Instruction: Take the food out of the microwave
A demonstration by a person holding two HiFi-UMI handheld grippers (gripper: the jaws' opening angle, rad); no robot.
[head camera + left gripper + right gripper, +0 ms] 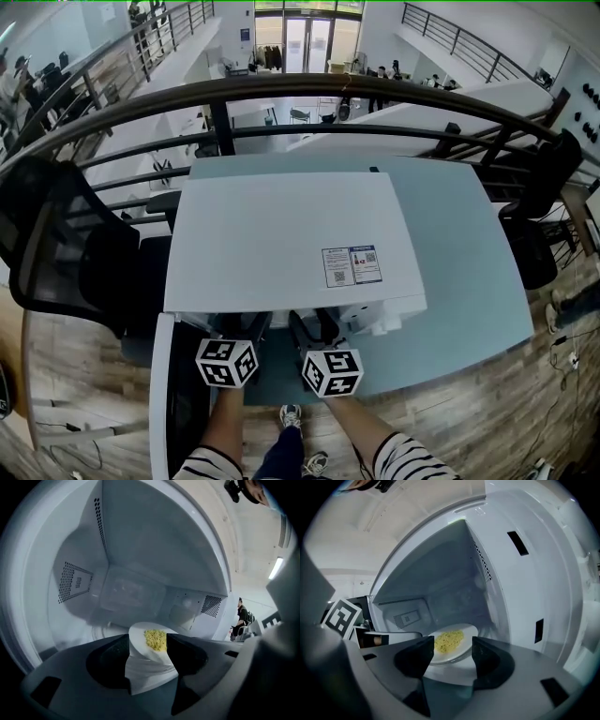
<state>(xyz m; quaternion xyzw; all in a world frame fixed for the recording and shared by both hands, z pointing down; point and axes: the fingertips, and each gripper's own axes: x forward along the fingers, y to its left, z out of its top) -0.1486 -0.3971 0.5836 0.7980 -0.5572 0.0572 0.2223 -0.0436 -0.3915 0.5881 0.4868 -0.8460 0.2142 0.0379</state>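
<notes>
From the head view, the top of the boxy white microwave [281, 244] hides both sets of jaws and everything inside the oven. Only the two black-and-white marker cubes [226, 362] [332, 371] show, side by side at its open front.

In each gripper view the dark jaws cut off the near rim of the round white plate [138, 632]. The cavity floor under it is hard to make out.

There is one plate, bearing one small heap of yellow crumbly food [155, 640]. It lies on the cavity floor near the middle, clear of the side walls and the back wall.

The left gripper [148, 637] has its jaws spread, with the plate showing in the gap beyond their tips and not pinched. The right gripper [452, 641] is spread likewise and nothing is clamped.

The white door [161, 394] stands swung out at the microwave's left, just beside the left gripper. The microwave sits toward the left edge of the pale blue table [469, 281], with its front near the table's near edge. Bare tabletop lies along its right side.
</notes>
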